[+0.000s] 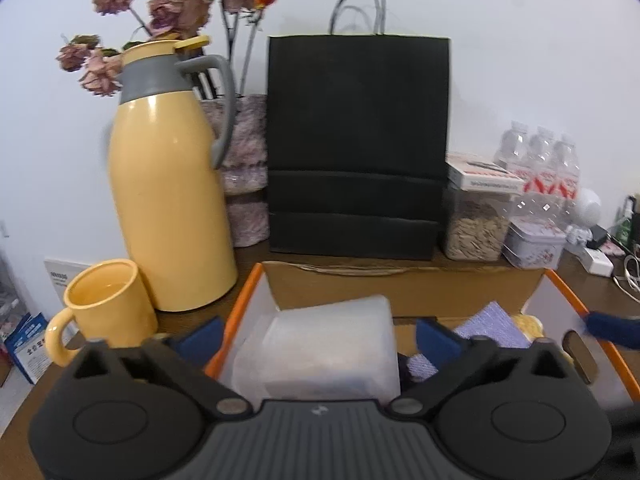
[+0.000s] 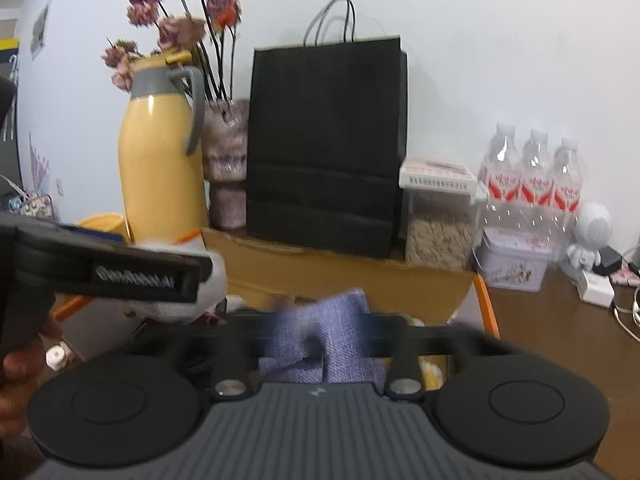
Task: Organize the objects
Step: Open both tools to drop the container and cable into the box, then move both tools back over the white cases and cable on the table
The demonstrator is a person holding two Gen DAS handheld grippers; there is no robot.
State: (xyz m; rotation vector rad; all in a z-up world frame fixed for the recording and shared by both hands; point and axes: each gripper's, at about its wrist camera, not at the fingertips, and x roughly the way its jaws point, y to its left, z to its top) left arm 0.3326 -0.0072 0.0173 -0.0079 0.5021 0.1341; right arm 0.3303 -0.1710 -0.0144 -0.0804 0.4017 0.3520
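A cardboard box with an orange rim (image 1: 256,280) stands on the wooden table in front of me. Inside it lies a translucent plastic container (image 1: 320,364), and my left gripper (image 1: 318,338) is open around it, blue pads clear of its sides. To its right in the box are a purple cloth (image 1: 492,328) and something yellow (image 1: 528,324). In the right wrist view my right gripper (image 2: 328,332) is blurred, its fingers spread wide and open over the purple cloth (image 2: 344,360). The left gripper (image 2: 120,272) shows at the left there, held by a hand (image 2: 16,364).
Behind the box stand a yellow thermos jug (image 1: 172,200), a yellow mug (image 1: 108,300), a vase of dried roses (image 1: 244,168) and a black paper bag (image 1: 356,152). At the right are a seed jar (image 1: 476,232), a tin (image 1: 534,244), water bottles (image 1: 540,160) and cables (image 1: 628,276).
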